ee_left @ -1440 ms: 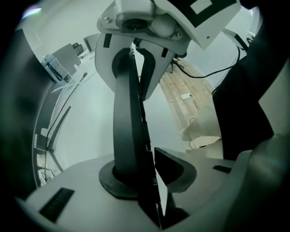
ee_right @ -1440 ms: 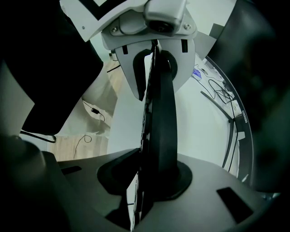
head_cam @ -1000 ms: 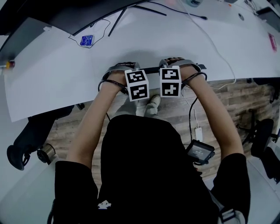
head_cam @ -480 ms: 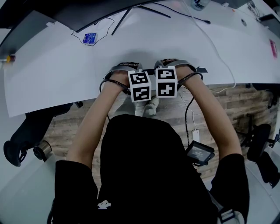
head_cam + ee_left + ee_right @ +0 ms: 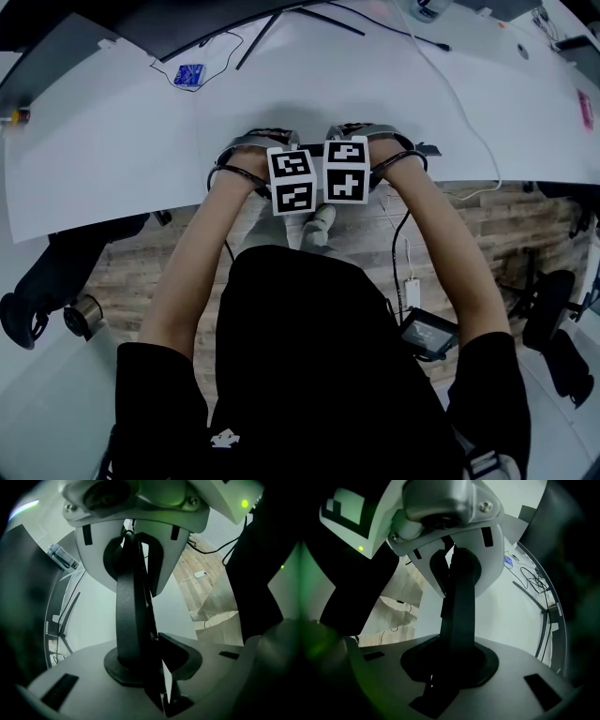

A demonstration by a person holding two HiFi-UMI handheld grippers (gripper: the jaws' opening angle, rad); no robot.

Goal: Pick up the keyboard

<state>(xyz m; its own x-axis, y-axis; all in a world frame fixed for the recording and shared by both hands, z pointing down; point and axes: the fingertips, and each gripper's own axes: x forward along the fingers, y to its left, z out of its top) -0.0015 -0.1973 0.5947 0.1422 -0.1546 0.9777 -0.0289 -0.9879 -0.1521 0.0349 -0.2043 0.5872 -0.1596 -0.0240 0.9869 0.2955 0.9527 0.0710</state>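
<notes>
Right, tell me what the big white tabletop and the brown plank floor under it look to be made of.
Big white tabletop: likely laminate or painted board, smooth and matte; no grain shows, so its core stays open. Brown plank floor: wood or wood-look laminate; staggered boards with grain streaks, dull finish.

Head view: bright, even light; the white table almost glares, and its edges bow (wide lens).
Gripper views: I get dim, green-tinted pictures with black corners.
Focus: nearest parts blur softly.
</notes>
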